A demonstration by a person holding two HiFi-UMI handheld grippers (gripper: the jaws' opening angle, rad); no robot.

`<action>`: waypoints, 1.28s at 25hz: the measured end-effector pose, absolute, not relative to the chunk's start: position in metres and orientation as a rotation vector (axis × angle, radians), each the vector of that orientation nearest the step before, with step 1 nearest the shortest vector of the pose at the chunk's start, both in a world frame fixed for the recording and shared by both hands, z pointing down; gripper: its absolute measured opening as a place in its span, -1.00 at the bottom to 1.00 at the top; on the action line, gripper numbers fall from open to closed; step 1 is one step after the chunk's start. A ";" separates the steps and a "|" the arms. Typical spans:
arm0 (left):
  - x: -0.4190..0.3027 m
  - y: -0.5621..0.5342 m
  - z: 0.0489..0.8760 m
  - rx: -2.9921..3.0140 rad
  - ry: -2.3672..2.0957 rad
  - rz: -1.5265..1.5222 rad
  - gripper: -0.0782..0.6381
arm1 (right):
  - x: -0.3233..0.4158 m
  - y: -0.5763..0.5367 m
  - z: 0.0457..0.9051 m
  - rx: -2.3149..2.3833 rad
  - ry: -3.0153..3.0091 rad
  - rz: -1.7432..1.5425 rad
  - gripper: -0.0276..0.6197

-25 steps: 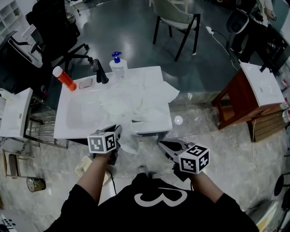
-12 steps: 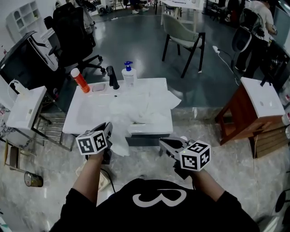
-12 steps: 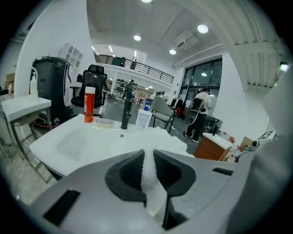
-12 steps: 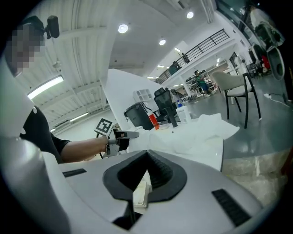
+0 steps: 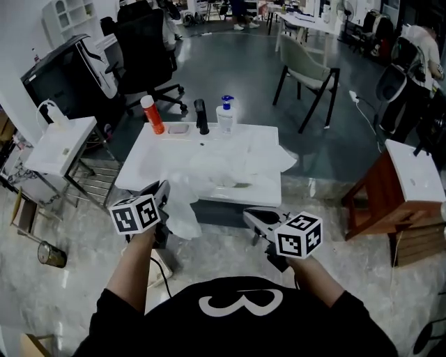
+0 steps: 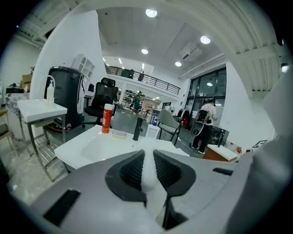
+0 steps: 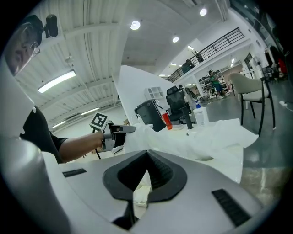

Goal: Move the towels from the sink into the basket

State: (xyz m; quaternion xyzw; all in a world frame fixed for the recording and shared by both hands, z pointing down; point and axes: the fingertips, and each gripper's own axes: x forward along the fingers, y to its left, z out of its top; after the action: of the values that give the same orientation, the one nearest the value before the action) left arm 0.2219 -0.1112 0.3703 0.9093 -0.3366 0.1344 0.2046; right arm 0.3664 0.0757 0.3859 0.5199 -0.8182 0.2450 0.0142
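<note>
A freestanding white sink (image 5: 139, 183) stands mid-floor in what appears to be a large open-plan lab or office. A black office chair (image 5: 143, 42) and a grey chair (image 5: 306, 70) stand behind it on the glossy dark floor (image 5: 230, 77). A spare basin (image 5: 63, 143) sits at left, and a second basin (image 5: 411, 174) tops a wooden stand (image 5: 373, 202) at right. Desks (image 5: 306, 21) fill the upper right of the frame. The left gripper view shows a railed mezzanine (image 6: 151, 81), ceiling spotlights (image 6: 151, 13) and tall glazing (image 6: 206, 91).
</note>
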 end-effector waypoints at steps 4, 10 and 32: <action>0.192 -0.118 0.361 2.529 -0.963 0.366 -0.63 | 0.344 0.062 0.379 1.597 -2.566 0.761 -0.90; 0.147 -0.128 0.351 2.491 -0.957 0.334 -0.63 | 0.295 0.046 0.387 1.571 -2.575 0.863 -0.91; 0.114 -0.188 0.224 2.685 -0.991 0.167 -0.64 | 0.245 0.020 0.376 1.607 -2.538 0.827 -0.90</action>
State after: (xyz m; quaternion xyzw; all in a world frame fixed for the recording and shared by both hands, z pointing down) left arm 0.1137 -0.1875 0.2237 0.9278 -0.3424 0.0576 0.1368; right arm 0.2450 0.0198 0.3756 0.5157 -0.8146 0.2654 0.0129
